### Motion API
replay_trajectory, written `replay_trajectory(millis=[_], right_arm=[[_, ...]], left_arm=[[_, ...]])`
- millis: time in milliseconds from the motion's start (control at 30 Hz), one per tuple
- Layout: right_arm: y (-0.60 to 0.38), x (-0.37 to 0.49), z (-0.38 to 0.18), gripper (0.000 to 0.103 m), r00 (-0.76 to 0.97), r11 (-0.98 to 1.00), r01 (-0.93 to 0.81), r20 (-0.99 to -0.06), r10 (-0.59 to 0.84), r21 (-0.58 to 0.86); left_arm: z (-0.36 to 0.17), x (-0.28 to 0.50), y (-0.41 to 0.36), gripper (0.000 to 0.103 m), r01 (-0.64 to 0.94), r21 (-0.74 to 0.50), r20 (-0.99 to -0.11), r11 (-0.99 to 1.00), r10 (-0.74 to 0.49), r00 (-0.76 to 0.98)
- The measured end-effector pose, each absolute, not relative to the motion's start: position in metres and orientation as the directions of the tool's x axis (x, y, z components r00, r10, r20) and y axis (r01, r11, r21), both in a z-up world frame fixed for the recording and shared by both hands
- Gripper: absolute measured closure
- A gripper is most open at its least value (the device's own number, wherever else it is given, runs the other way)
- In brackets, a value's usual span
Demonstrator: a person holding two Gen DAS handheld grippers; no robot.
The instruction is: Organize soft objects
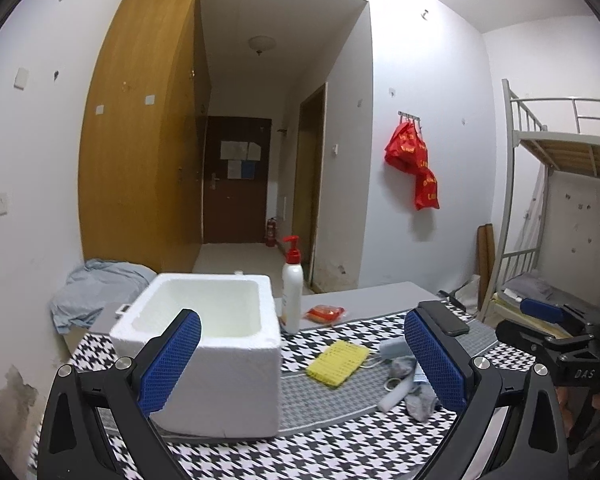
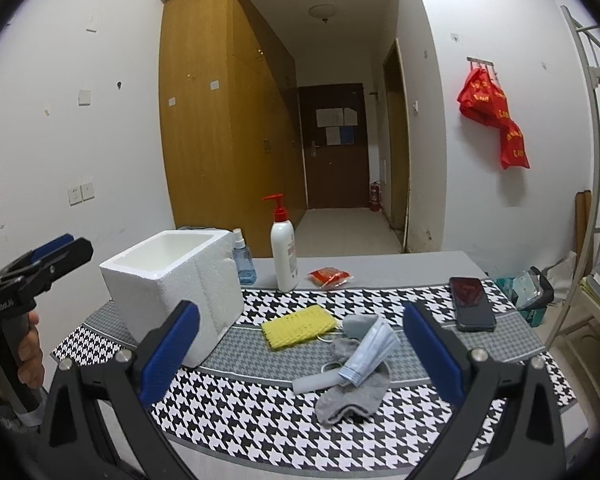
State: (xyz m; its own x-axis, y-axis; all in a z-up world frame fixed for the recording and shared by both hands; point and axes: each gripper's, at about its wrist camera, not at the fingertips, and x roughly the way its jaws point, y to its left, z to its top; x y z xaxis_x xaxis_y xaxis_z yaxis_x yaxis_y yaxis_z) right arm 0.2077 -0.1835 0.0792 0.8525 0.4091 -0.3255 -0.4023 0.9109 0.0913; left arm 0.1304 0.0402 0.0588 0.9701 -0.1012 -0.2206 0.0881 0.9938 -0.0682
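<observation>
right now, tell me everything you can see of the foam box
The foam box is white, thick-walled styrofoam, open-topped with no lid in sight, and looks empty as far as its inside shows. It stands upright on the left of the houndstooth cloth. A blue spray bottle stands close behind it. Neither gripper touches it.

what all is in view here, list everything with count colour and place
foam box: 1, white, left on the table, open and looks empty
pump bottle: 1, white with red pump, behind the box
spray bottle: 1, blue, beside the box at the back
snack packet: 1, red, back of the table
sponge cloth: 1, yellow, mid table
face mask: 1, pale blue, lying on the sock
sock: 1, grey, front right of centre
phone: 1, black, right side
tablecloth: 1, black and white houndstooth
red bags: hanging on the wall hook
left gripper: blue pads, open
right gripper: blue pads, open
</observation>
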Motion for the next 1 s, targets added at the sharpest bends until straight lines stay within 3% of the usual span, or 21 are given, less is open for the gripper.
replay_trajectory(millis=[467, 1000], right_arm=[[-0.203, 0.199, 0.068, 0.000, 0.864, 0.924, -0.370, -0.330, 0.381, 0.098], [-0.211, 0.212, 0.042, 0.000, 0.860, 0.943, -0.329, -0.395, 0.323, 0.054]], left_arm=[[0.037, 0.126, 0.016, 0.001, 0.121, -0.052, -0.230, 0.991, -0.129, 0.964], [0.009, 0.137, -0.024, 0.001, 0.231, -0.010, -0.279, 0.973, -0.225, 0.934]])
